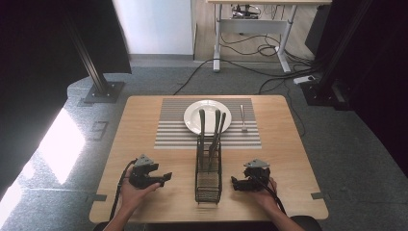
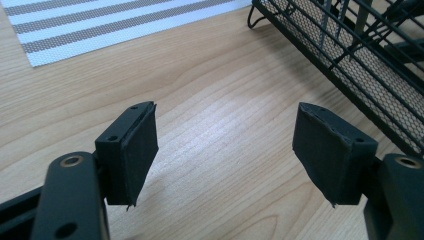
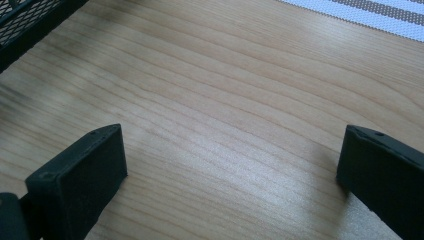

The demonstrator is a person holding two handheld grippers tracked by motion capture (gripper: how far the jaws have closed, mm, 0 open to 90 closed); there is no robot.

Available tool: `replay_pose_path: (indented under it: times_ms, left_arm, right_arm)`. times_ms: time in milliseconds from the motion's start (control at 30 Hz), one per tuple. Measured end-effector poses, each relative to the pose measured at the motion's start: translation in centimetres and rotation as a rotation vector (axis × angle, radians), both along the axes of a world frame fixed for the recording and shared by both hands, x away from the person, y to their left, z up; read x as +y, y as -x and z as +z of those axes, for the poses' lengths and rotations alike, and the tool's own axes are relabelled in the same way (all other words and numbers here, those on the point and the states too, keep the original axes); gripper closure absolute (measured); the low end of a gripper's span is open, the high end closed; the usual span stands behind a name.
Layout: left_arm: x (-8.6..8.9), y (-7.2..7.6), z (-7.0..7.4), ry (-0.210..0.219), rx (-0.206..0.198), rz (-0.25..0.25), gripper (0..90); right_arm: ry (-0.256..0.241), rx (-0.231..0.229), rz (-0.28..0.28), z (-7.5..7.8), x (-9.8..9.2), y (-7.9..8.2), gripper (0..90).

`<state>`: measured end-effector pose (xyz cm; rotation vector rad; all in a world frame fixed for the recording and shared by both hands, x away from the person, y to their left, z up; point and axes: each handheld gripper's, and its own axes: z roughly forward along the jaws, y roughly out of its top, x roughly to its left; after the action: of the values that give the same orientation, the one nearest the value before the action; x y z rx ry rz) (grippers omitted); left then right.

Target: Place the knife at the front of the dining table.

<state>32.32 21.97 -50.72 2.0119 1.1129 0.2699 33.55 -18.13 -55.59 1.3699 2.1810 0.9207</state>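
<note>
On the near table edge, left gripper and right gripper rest wide apart, empty, flanking the wire rack of utensils. Risk: a careless reach could tip the narrow rack toward the plate.

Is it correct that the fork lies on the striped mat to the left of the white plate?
Not quite. In the high view the fork lies on the striped mat, but to the right of the white plate, not the left.
</note>
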Motion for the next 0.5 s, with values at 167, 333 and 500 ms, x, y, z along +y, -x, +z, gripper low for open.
replay_pose_path:
  times_ms: [167,333,500]
  left_arm:
    - [0.2,0.0,0.4,0.007,-0.009,0.020,26.1]
    - [0.3,-0.2,1.4,0.003,-0.055,0.056,24.6]
    - [0.2,-0.7,1.8,0.021,-0.063,0.055,21.7]
  right_arm:
    - [0.001,0.001,-0.002,0.0,0.0,0.0,0.0]
    - [0.001,-0.004,0.005,0.0,0.2,0.0,0.0]
    - [0.001,-0.003,0.005,0.0,0.2,0.0,0.0]
